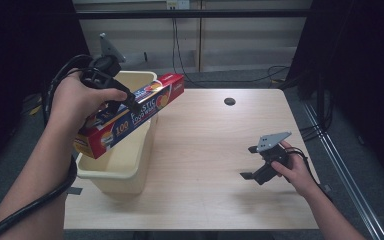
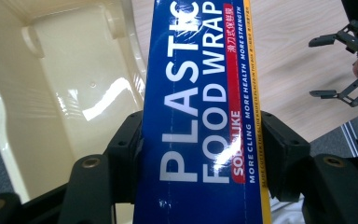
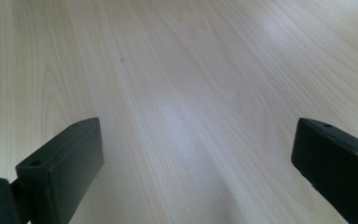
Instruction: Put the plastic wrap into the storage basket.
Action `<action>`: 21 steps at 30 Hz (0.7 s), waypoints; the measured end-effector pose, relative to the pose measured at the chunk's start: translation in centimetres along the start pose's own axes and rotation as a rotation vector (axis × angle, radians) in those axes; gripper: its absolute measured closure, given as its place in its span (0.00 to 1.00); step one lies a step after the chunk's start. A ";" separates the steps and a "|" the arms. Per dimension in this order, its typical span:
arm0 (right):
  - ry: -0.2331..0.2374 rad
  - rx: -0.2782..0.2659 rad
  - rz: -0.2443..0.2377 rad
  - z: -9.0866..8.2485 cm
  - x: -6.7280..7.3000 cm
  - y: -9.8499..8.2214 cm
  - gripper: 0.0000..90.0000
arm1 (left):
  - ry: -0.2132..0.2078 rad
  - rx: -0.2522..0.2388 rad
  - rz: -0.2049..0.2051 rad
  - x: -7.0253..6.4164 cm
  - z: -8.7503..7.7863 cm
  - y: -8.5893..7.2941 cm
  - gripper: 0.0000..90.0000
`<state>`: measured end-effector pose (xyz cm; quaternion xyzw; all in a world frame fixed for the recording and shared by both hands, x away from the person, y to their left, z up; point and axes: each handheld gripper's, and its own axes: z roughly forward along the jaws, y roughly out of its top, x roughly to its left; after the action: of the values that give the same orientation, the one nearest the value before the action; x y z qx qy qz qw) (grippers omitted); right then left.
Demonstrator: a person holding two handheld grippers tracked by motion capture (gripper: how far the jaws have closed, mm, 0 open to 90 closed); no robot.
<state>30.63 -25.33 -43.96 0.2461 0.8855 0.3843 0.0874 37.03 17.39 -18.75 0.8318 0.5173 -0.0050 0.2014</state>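
Observation:
A long red and blue box of plastic food wrap (image 1: 130,112) hangs tilted over the cream plastic bin (image 1: 125,170) at the table's left. My left gripper (image 1: 122,102) is shut on the box near its middle. In the left gripper view both black jaws press the sides of the box (image 2: 200,121), with the bin's inside (image 2: 74,79) below it. My right gripper (image 1: 250,162) stands open low over the wooden table (image 1: 205,150) at the right, with nothing between its jaws. The right gripper view shows bare wood (image 3: 191,102) between the two spread jaws.
A small dark round hole (image 1: 229,101) sits in the tabletop near the far edge. Cables trail on the floor beyond the table. The right gripper (image 2: 349,65) shows at the right edge of the left gripper view.

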 end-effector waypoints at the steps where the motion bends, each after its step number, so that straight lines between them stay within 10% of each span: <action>1: -0.004 0.000 -0.003 0.0 0.0 0.0 0.02 | 0.000 -0.003 -0.007 0.0 -0.1 -0.1 0.46; 21: -0.007 -0.004 -0.011 0.2 0.1 0.0 0.02 | 0.017 -0.021 -0.078 2.1 -2.1 -0.9 0.46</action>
<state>30.61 -25.18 -44.08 0.2423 0.8858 0.3847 0.0930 36.79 20.23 -17.56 0.8088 0.5512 -0.0003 0.2052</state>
